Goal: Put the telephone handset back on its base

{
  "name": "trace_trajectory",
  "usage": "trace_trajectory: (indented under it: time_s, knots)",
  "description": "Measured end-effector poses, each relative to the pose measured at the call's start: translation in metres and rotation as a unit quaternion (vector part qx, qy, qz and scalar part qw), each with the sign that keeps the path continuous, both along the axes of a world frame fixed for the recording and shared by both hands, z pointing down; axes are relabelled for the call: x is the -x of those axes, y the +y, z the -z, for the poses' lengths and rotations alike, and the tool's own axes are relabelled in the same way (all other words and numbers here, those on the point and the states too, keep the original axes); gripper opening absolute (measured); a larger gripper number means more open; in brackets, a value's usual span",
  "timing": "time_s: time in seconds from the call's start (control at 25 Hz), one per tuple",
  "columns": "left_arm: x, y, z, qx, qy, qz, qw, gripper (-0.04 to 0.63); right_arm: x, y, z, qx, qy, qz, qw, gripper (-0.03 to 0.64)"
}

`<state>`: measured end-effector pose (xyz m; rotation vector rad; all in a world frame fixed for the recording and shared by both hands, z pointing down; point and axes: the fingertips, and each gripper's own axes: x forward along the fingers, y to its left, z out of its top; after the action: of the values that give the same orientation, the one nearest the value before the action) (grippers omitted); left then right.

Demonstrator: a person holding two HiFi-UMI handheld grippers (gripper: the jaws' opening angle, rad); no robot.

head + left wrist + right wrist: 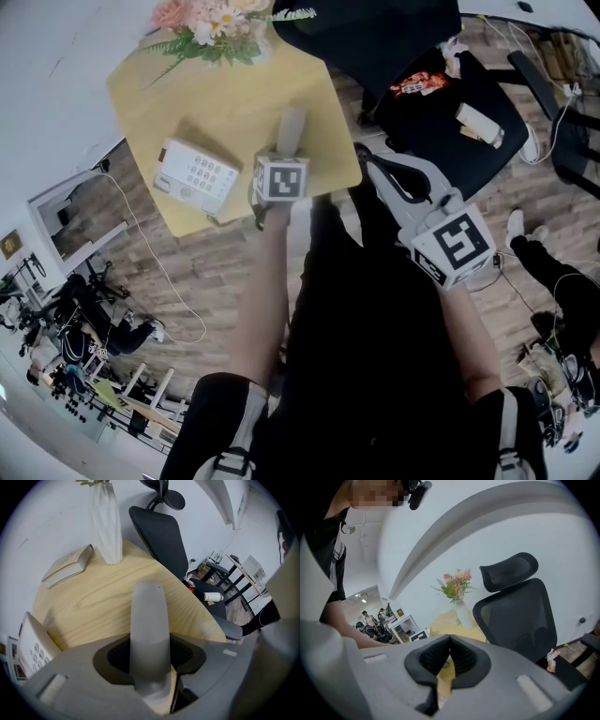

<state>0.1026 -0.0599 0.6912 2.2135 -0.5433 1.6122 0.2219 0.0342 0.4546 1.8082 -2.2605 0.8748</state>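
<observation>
A grey telephone handset (292, 127) lies on the round wooden table (234, 94), pointing away from me. My left gripper (284, 155) comes down steeply on its near end and is shut on it. In the left gripper view the handset (149, 620) runs up between the dark pads of that gripper (150, 667). The white base (195, 175) with its keypad sits just left of the gripper, apart from the handset, and shows at the left edge (33, 644). My right gripper (367, 161) hovers off the table's right edge, shut and holding nothing (449, 656).
A white vase of flowers (220, 19) and a book (68, 564) stand at the table's far side. A black office chair (450, 94) with a red packet (419, 84) on its seat is to the right. A cord (159, 272) trails from the base to the floor.
</observation>
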Motion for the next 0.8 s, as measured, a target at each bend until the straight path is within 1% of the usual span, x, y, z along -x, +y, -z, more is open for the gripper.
trace_trajectory:
  time_s: [0.32,0.56,0.72,0.8]
  knots:
    - [0.002,0.004,0.004,-0.004,0.004,0.012,0.9999,0.209,-0.005,0.000,0.006,-0.005,0.006,0.009,1.000,0.003]
    - [0.005,-0.001,0.012,-0.026,0.011,0.028,0.9992,0.209,-0.006,0.000,0.013,-0.015,0.008,0.020,1.000,0.003]
    - [0.008,-0.004,0.027,-0.032,0.019,0.048,0.9982,0.209,-0.001,-0.004,0.020,-0.023,0.006,0.035,0.999,0.003]
    - [0.013,-0.004,0.034,-0.027,0.021,0.062,0.9975,0.209,0.002,-0.008,0.022,-0.026,0.005,0.045,0.999,0.003]
